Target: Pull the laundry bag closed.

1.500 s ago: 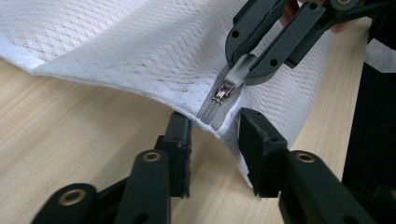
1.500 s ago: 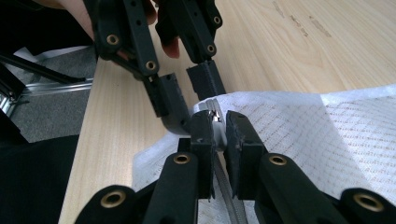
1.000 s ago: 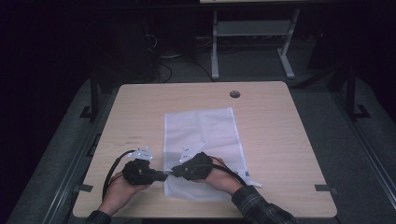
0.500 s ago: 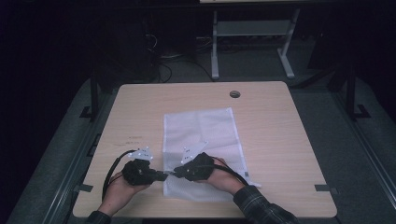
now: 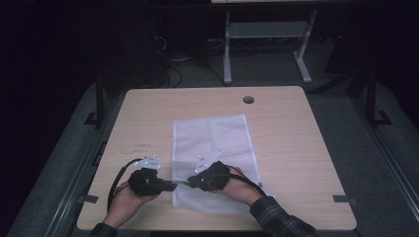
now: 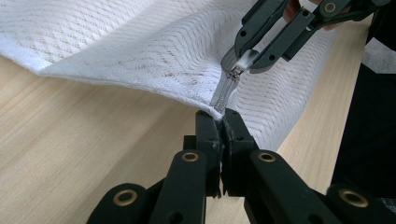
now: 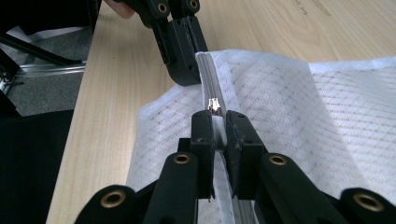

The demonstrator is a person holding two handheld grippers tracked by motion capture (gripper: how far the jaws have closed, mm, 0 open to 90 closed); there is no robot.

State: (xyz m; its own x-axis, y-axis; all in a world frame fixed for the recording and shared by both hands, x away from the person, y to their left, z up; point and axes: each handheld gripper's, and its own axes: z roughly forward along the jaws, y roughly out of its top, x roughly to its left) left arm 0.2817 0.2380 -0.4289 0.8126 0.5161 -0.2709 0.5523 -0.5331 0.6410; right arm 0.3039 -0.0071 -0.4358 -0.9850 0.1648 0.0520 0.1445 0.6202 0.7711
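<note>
Item: left gripper (image 6: 219,122), black, two-jaw, hand-held at the near left of the table. Jaws closed tight, pinching the corner end of the zip seam.

Item: right gripper (image 7: 217,122), black, two-jaw, just beside the left one and facing it. Jaws closed on the small silver metal zip pull (image 7: 214,104), close to the left gripper's hold.

Item: white rectangular mesh fabric bag (image 5: 212,143) with a grey zip (image 6: 223,91) along its near edge. It lies flat on the middle of the table, long side running away from the person; the near left corner is lifted slightly off the surface between the two grippers.

Handling, as judged: light, soft and limp, with no stiffness of its own; the open weave may snag or stretch. The cloth will bunch if pulled unsupported, so the seam end wants holding taut while the pull is drawn along the zip. Best holds are the reinforced seam corner and the metal pull, not the loose mesh.

Item: light wood-grain rectangular table (image 5: 306,163), with a round cable hole (image 5: 248,99) near its far edge.
</note>
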